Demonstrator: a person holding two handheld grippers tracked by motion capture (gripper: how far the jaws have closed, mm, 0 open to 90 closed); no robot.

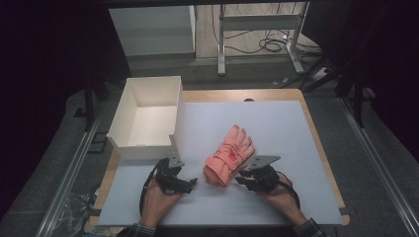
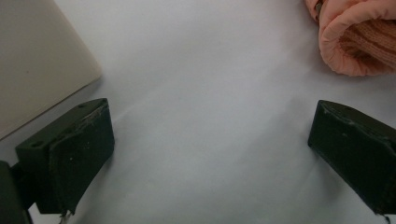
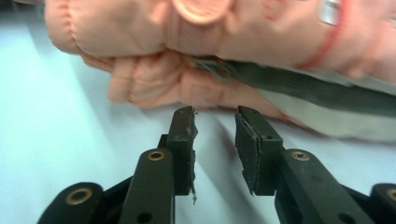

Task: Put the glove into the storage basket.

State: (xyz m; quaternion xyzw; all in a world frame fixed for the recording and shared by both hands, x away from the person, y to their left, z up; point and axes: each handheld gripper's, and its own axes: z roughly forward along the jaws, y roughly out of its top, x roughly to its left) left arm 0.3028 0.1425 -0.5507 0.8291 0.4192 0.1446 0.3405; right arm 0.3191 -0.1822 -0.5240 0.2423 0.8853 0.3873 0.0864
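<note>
While both grippers rested near the table's (image 1: 316, 163) near edge, the pink gloves (image 1: 228, 157) lay stacked at its centre. Right gripper (image 3: 215, 114) stood just short of the cuffs, jaws narrowly apart, holding nothing. Left gripper (image 2: 210, 140) gaped wide over bare surface beside the white box (image 1: 129, 98).

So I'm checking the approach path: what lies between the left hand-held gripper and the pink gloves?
Only bare white tabletop lies between the left hand-held gripper and the pink gloves, as the left gripper view shows.
</note>
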